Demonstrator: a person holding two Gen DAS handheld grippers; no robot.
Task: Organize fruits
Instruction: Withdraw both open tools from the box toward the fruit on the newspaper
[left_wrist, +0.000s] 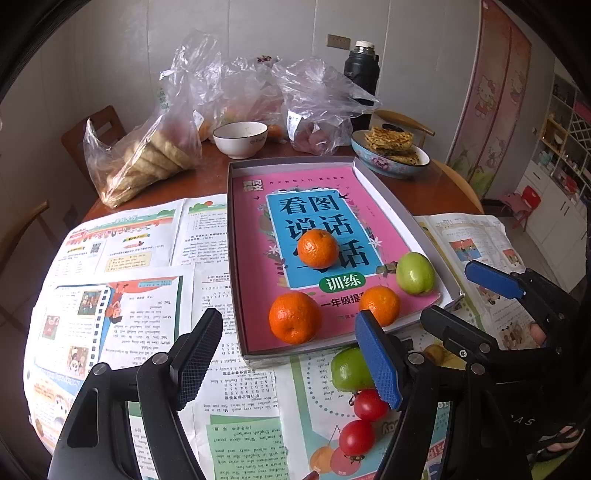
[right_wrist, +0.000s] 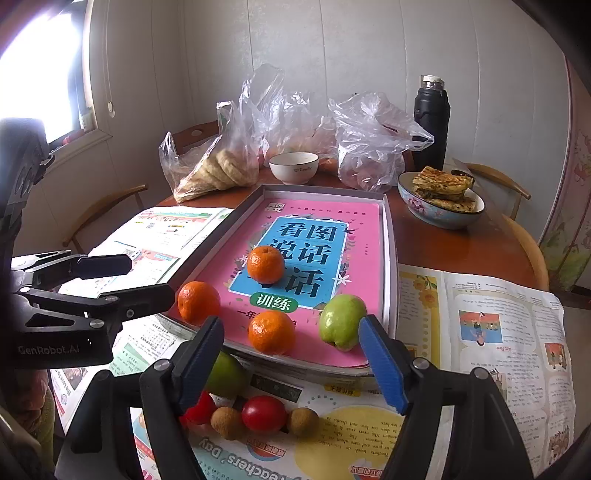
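A grey box tray (left_wrist: 236, 258) (right_wrist: 390, 258) holds a pink book with three oranges (left_wrist: 317, 248) (left_wrist: 294, 317) (left_wrist: 380, 304) and a green apple (left_wrist: 415, 273) (right_wrist: 341, 321) on it. On the newspaper in front lie another green apple (left_wrist: 349, 369) (right_wrist: 226, 374), two cherry tomatoes (left_wrist: 369, 404) (left_wrist: 356, 437) (right_wrist: 264, 413) and two brown longans (right_wrist: 226, 422) (right_wrist: 303, 421). My left gripper (left_wrist: 288, 360) is open and empty above the tray's near edge. My right gripper (right_wrist: 291, 363) is open and empty over the loose fruit. It also shows in the left wrist view (left_wrist: 480, 299).
Newspapers (left_wrist: 122, 280) cover the round wooden table. At the back stand plastic bags of food (left_wrist: 147, 155), a white bowl (left_wrist: 240, 138), a blue bowl of pancakes (left_wrist: 389, 155) and a black thermos (left_wrist: 362, 77). Wooden chairs ring the table.
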